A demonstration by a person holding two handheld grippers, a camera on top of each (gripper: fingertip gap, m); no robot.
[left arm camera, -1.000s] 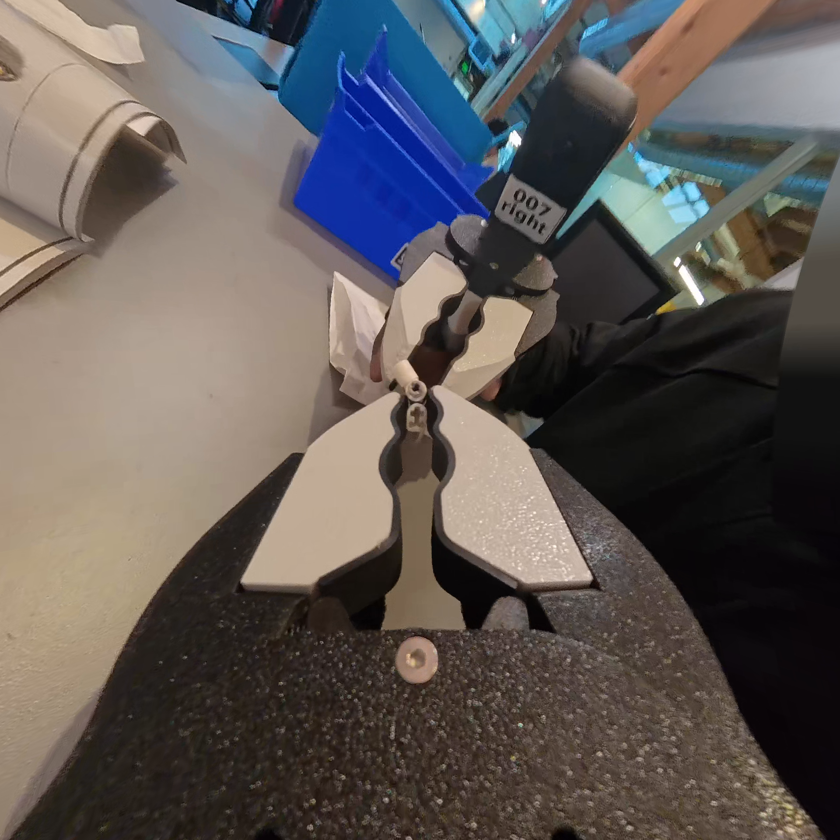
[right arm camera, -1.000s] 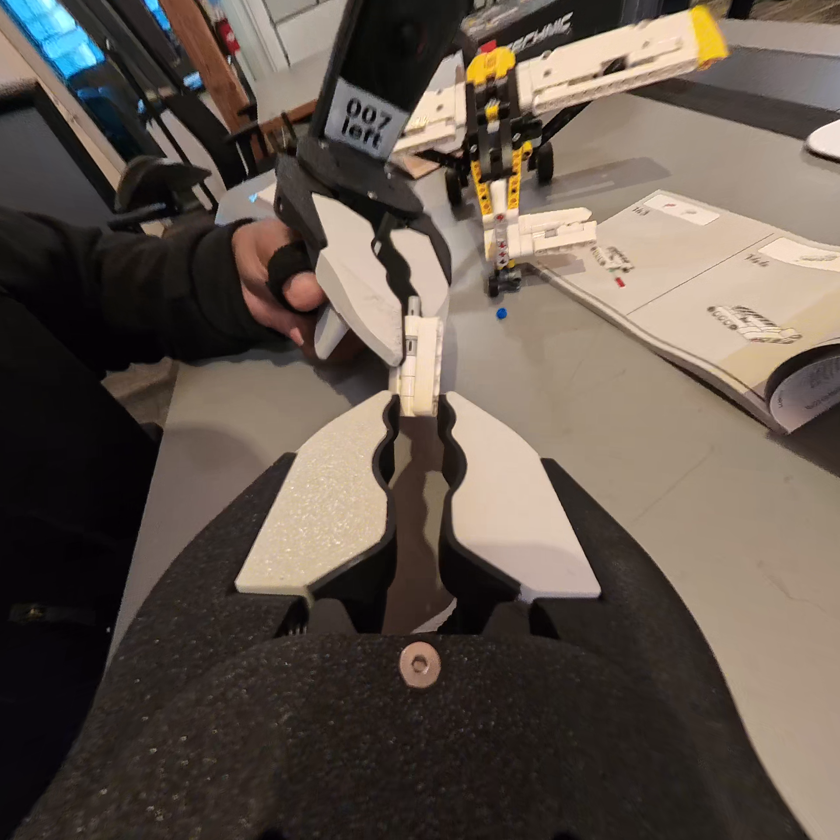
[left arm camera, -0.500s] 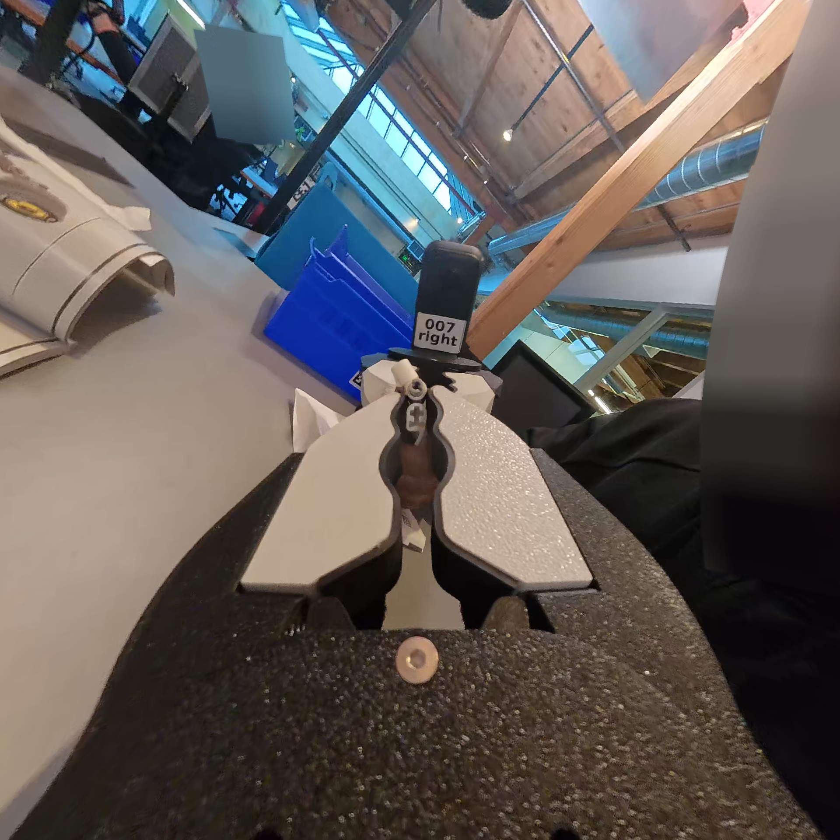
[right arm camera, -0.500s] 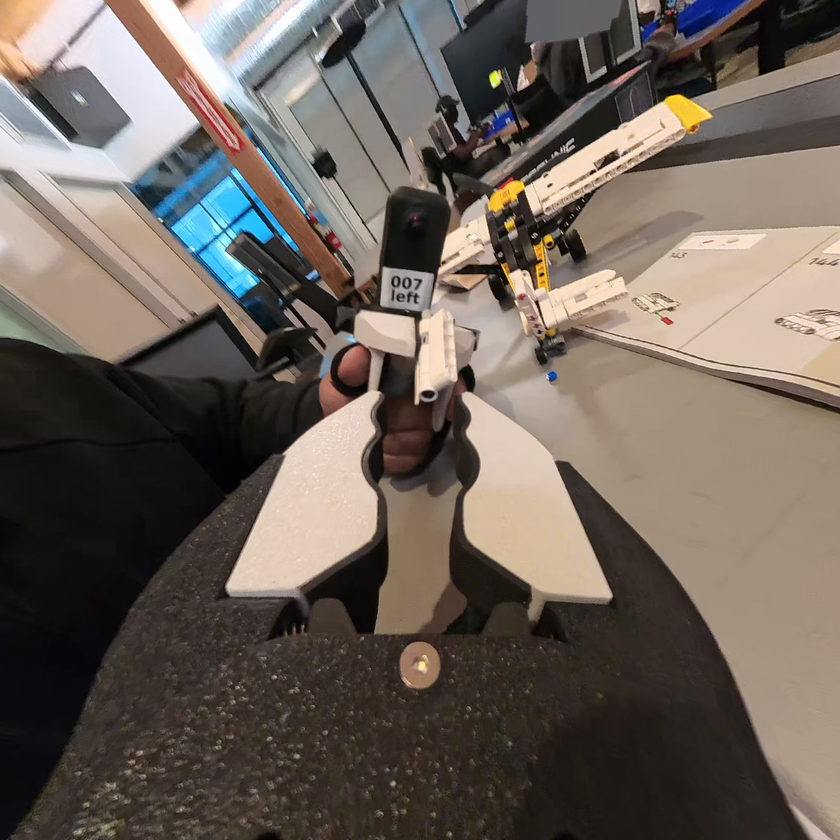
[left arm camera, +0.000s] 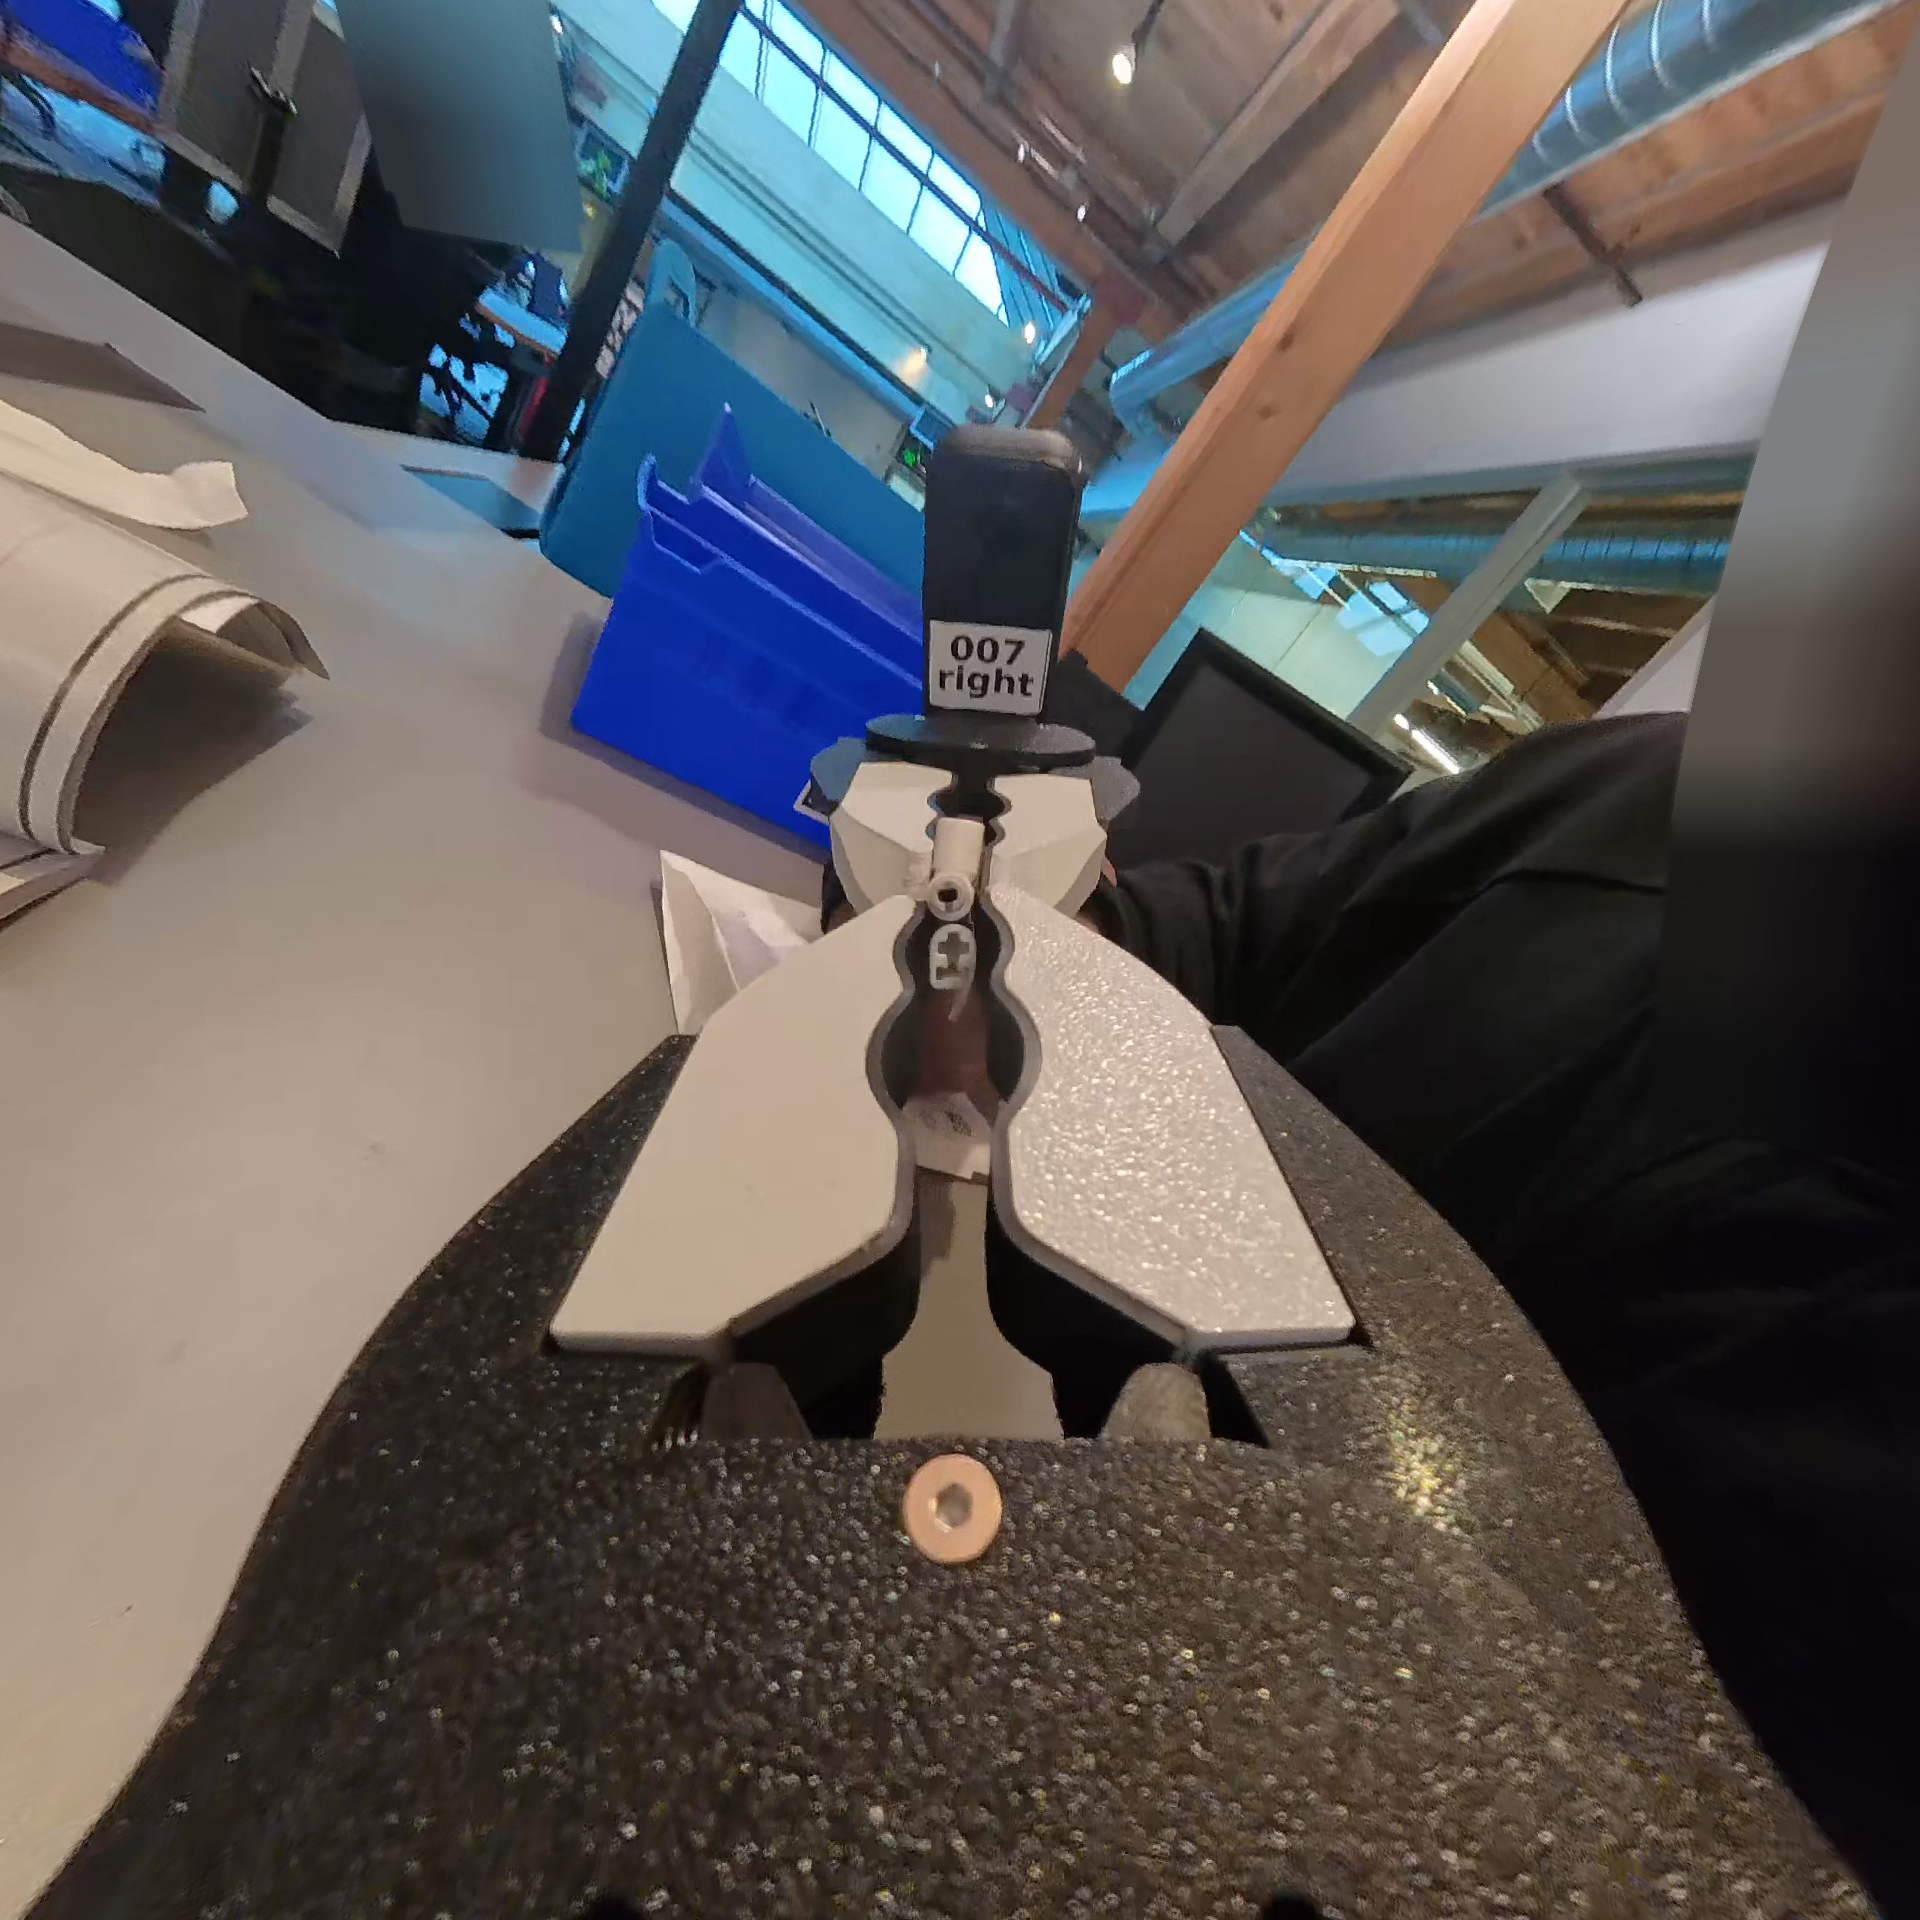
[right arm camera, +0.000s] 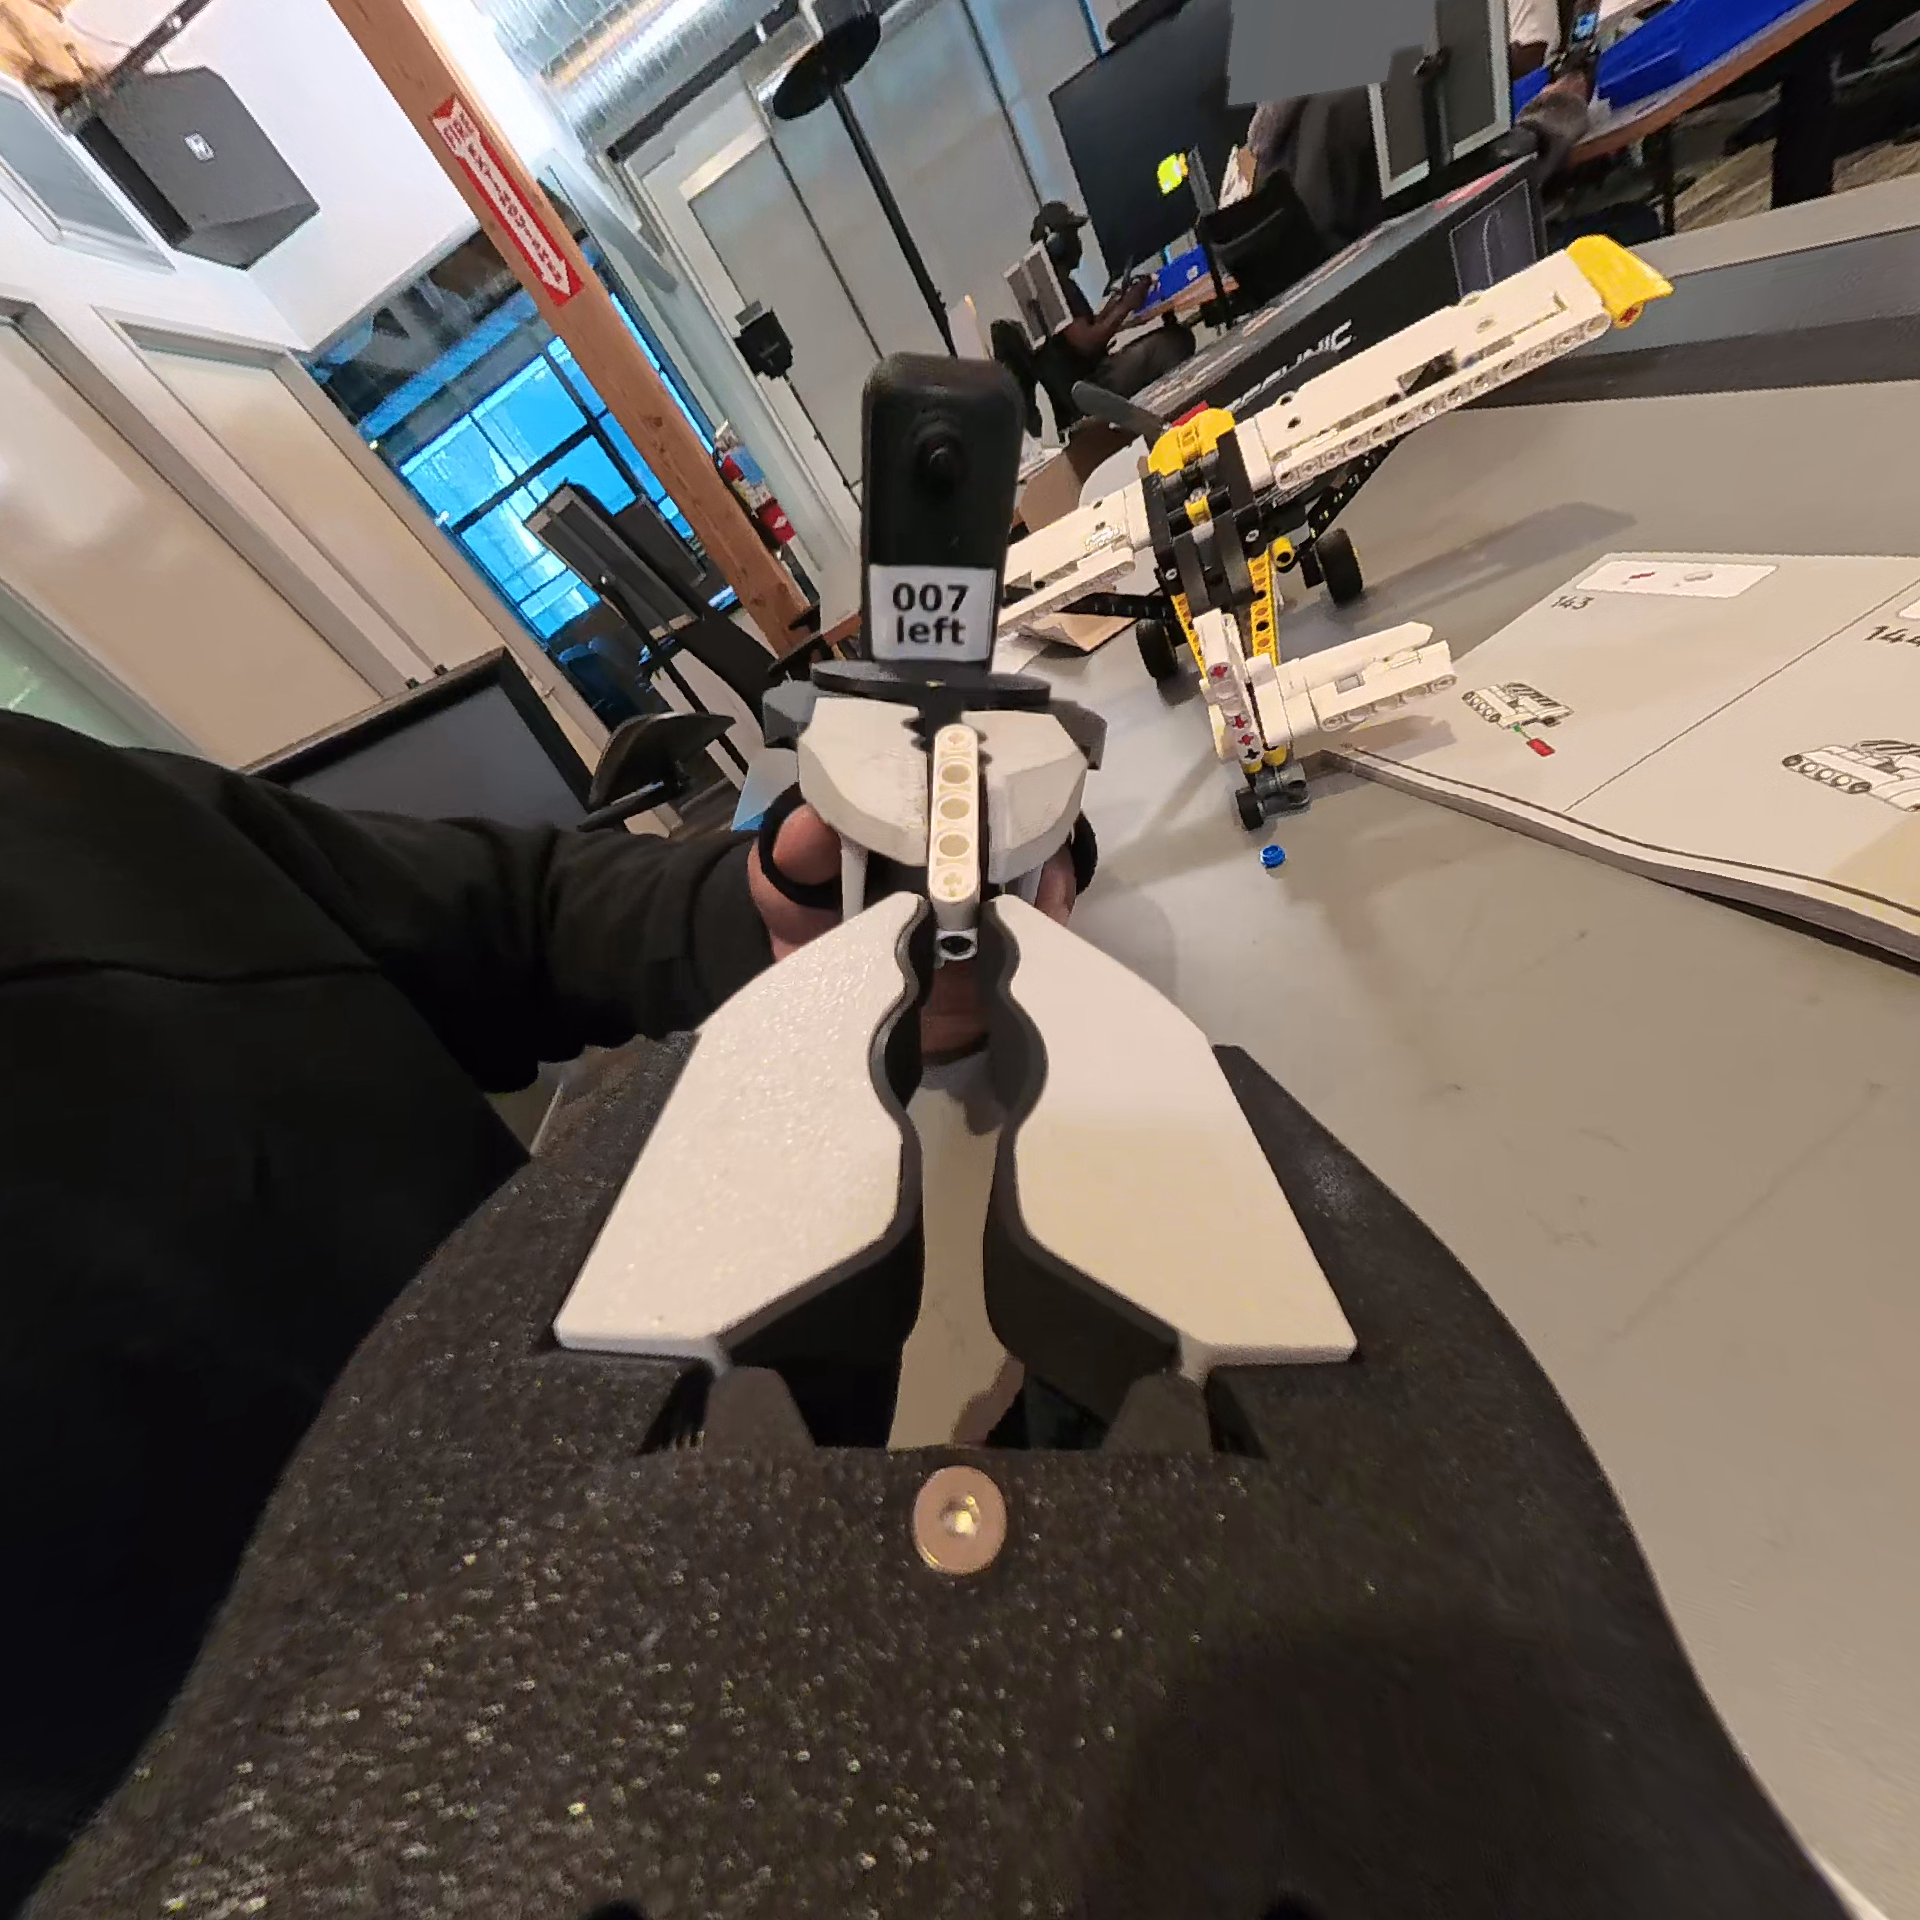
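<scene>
**Both tongs meet nose to nose above the grey surface (right arm camera: pixel 1558 1039)**
Your left tongs (left arm camera: pixel 951 914) pinch a white perforated beam (right arm camera: pixel 954 821); your right tongs (right arm camera: pixel 954 925) pinch its small grey connector (right arm camera: pixel 956 943), apparently for alignment.

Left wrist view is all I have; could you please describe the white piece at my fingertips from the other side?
Observer: A white beam with a row of round holes, clamped lengthwise in the left gripper.
Operator: And the right gripper?
Observer: The right gripper is closed on the beam's near end.
Operator: Anything else nearby?
Observer: A yellow, white and black brick plane model, a small blue stud beside it.
</scene>
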